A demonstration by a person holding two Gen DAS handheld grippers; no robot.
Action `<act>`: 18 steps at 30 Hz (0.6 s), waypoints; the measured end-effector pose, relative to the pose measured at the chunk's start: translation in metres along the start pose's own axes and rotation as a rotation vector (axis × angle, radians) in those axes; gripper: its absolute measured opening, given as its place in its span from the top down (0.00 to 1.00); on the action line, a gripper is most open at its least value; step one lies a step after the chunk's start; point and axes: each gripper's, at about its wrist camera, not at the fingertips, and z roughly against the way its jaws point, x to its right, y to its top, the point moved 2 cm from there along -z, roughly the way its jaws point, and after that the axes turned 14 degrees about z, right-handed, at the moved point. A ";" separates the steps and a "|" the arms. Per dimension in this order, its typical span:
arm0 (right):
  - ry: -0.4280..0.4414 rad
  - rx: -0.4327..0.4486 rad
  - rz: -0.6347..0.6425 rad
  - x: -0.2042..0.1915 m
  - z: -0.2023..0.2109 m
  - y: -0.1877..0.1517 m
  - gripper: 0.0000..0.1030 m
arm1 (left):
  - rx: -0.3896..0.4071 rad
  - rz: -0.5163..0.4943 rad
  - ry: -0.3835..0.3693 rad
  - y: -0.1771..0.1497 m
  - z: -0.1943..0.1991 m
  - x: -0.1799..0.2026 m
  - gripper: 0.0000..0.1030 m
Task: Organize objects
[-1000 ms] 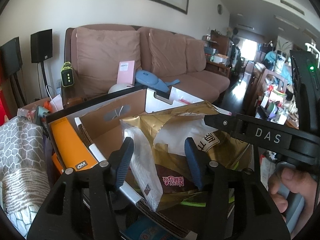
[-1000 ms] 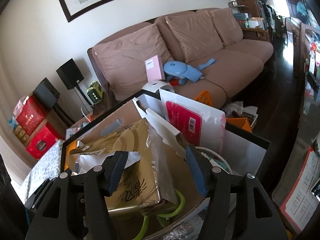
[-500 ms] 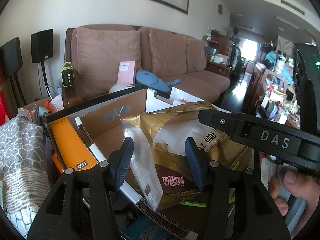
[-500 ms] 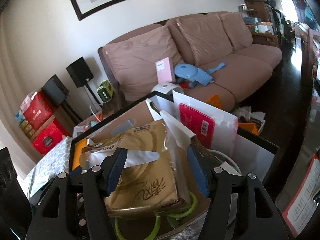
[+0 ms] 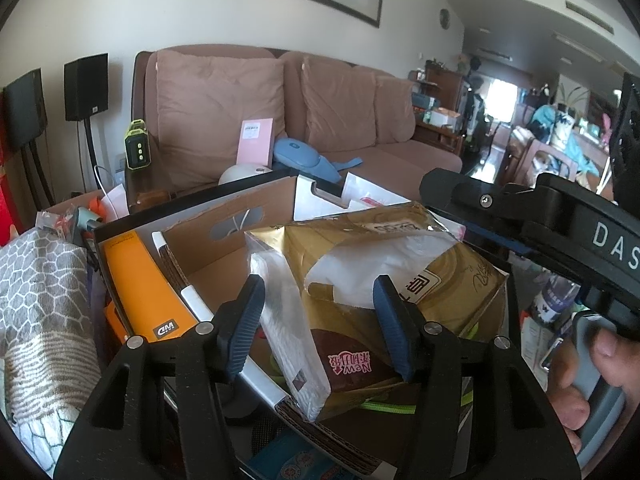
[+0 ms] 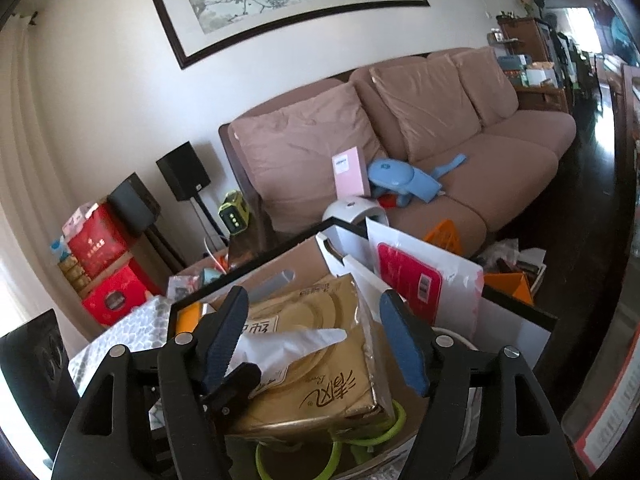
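Note:
A gold tissue pack [image 5: 400, 264] with white tissue sticking out of its torn top lies tilted in the open cardboard box [image 5: 224, 256]. My left gripper [image 5: 320, 316] straddles the pack's near end, both blue pads against its sides. In the right wrist view the same tissue pack [image 6: 316, 368] lies between the fingers of my right gripper [image 6: 316, 344]. Its jaws are opening, and a gap shows beside the right pad. The left gripper's black fingertip [image 6: 236, 380] touches the pack's left side. The right gripper's body [image 5: 560, 232] crosses the left wrist view, held by a hand [image 5: 600, 364].
An orange box [image 5: 140, 280] stands in the carton's left compartment, white bags [image 6: 420, 280] at its far side, green rings [image 6: 360, 436] under the pack. A grey patterned cloth [image 5: 36, 312] lies left. Behind is a sofa [image 6: 460, 148] with a blue item and a pink box.
The right gripper's fingers have spread apart around the tissue pack and its view has tipped upward. The left gripper and the pack have stayed in place.

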 end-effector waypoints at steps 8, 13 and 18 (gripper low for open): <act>-0.057 -0.026 -0.085 0.020 -0.001 -0.005 0.29 | 0.021 -0.012 -0.029 0.006 0.012 0.006 0.48; -0.084 -0.026 -0.133 0.030 0.001 -0.007 0.27 | -0.018 -0.139 -0.059 -0.004 0.018 0.031 0.30; -0.084 -0.028 -0.132 0.030 0.001 -0.007 0.27 | -0.070 -0.262 -0.078 -0.016 0.020 0.049 0.23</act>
